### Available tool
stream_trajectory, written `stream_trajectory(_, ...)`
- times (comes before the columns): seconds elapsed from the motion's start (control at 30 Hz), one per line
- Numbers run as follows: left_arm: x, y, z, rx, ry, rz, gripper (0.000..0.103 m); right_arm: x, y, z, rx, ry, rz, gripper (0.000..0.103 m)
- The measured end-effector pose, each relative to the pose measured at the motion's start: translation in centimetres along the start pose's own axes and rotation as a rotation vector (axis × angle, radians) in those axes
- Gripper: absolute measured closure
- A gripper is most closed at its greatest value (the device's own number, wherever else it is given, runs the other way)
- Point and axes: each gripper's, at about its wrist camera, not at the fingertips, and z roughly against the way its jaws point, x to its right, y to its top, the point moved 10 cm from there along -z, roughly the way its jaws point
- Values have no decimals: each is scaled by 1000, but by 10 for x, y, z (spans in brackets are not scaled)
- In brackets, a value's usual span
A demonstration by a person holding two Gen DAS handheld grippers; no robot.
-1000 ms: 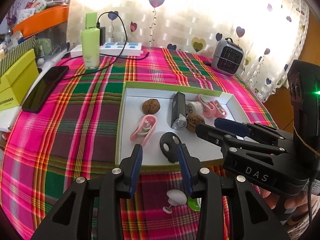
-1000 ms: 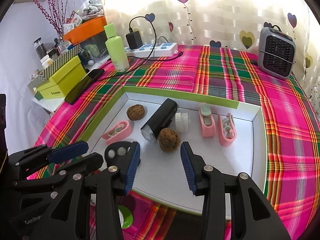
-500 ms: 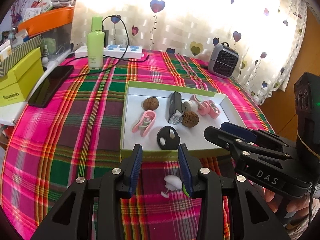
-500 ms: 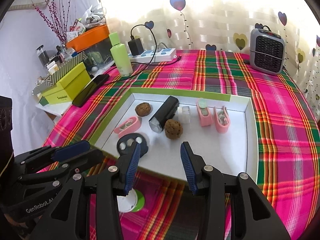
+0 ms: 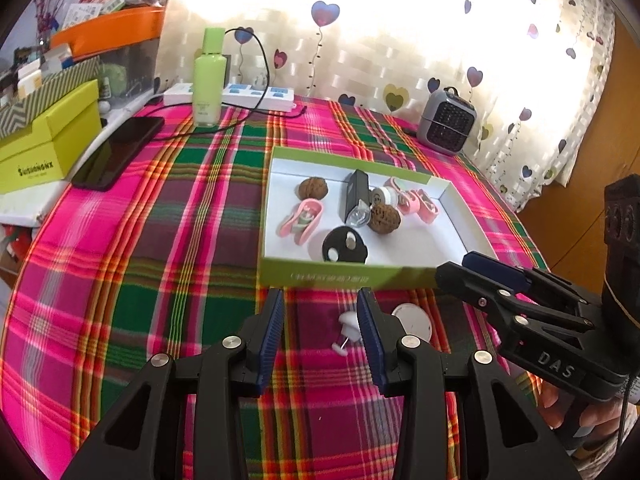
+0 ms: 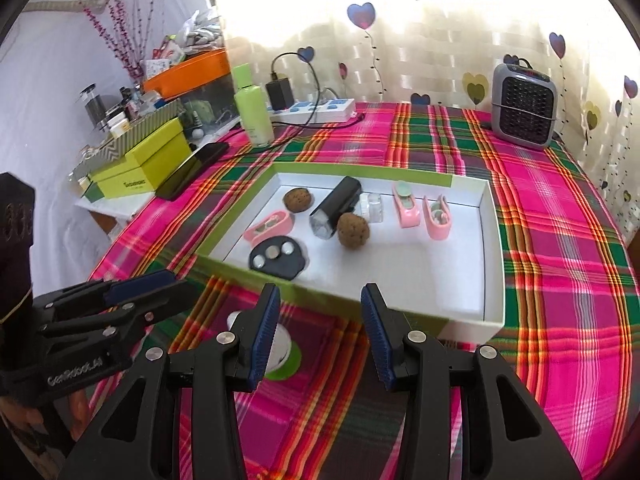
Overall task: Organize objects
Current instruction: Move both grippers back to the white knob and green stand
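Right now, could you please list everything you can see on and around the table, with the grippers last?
box tray: 1, white inside, green rim, mid-table
walnuts: 2, brown, in tray
flashlight: 1, black, in tray
pink clips: 3, pink, in tray
black disc: 1, black with pale buttons, tray's near corner
small jar: 1, clear white, beside flashlight
white hook: 1, white, on cloth before tray
round lid: 1, white on green, on cloth before tray
bottle: 1, light green, table's far side
power strip: 1, white-blue, far edge
phone: 1, black, left edge
heater: 1, grey, far right
yellow-green box: 1, left of table
tablecloth: 1, pink-green plaid
left hand-held gripper: 1, black, open
right hand-held gripper: 1, black, open
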Motion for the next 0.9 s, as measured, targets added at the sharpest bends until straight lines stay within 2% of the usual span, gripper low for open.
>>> stream_trajectory(0.33,-15,-21,-2,-32,3,42,65,-14,-22,1,-19,37,24,60)
stream_trajectory(0.77,-19,-31,-7,-59,0,57,65,-23,-35,-11,-49,64,32,59)
stream_trajectory(0.9,-22,-34,-9,-66,-1,63,65,-26,-37,-16,-56,63,43,54)
